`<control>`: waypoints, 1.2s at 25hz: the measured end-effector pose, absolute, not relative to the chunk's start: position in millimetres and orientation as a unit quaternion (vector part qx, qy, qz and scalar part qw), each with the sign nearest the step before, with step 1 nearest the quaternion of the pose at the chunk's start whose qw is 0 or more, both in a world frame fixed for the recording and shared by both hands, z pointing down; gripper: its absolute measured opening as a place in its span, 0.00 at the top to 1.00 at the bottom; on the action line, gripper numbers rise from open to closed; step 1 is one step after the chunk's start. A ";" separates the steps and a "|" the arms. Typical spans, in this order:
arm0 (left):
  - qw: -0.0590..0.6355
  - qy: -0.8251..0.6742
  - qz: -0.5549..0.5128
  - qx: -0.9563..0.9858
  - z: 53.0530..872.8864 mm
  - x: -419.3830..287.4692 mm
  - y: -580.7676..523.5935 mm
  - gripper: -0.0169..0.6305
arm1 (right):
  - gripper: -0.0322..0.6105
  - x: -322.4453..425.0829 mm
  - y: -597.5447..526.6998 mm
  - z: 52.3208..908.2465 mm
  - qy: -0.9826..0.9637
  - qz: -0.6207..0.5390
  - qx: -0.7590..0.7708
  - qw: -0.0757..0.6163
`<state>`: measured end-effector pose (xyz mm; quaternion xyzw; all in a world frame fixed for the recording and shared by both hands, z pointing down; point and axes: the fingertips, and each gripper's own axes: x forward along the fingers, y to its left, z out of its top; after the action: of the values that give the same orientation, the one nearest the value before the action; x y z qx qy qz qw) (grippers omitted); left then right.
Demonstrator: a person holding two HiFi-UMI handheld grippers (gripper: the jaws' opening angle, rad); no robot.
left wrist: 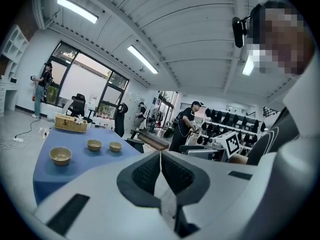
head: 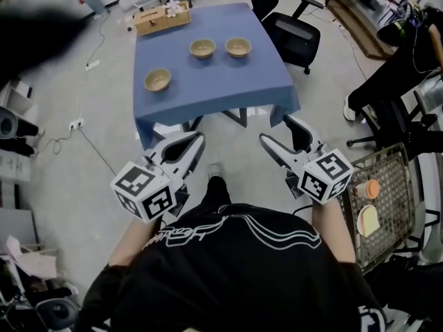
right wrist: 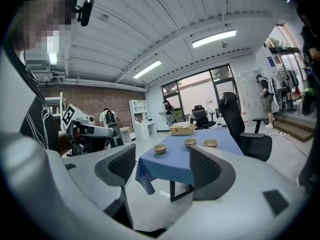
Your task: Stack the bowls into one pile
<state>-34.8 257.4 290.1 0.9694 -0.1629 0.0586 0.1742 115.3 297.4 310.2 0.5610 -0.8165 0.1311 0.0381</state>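
Observation:
Three tan bowls stand apart on the blue-clothed table: one near the front left, two side by side further back. The gripper views show them too, as bowls and bowls. Both grippers hang in the air well short of the table, pointing at it. My left gripper is shut, pads touching, with nothing held. My right gripper stands wide open and empty.
A wicker basket sits at the table's far left corner. A black office chair stands at the table's right. A wire cart is close on my right. Other people stand around the room, one at the right edge.

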 end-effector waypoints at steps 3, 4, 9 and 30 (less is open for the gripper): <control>0.178 -0.157 0.063 0.969 292.2 -22.7 226.4 0.93 | 0.43 126.2 266.5 313.2 -0.813 0.139 0.564 0.036; 0.180 -0.155 0.065 0.969 293.4 -18.3 214.9 0.93 | 0.43 129.5 255.3 314.5 -0.812 0.143 0.564 0.035; 0.191 -0.142 0.077 0.968 298.6 4.5 144.6 0.93 | 0.43 148.8 186.7 321.3 -0.804 0.162 0.571 0.039; 0.231 -0.131 0.106 0.958 349.9 58.1 -73.4 0.93 | 0.43 201.8 -21.0 358.3 -0.782 0.212 0.584 0.047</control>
<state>58.1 -73.4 349.9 0.9582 -0.1306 0.1063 0.2314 201.8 -21.0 358.3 0.5844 -0.7820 0.2115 0.0470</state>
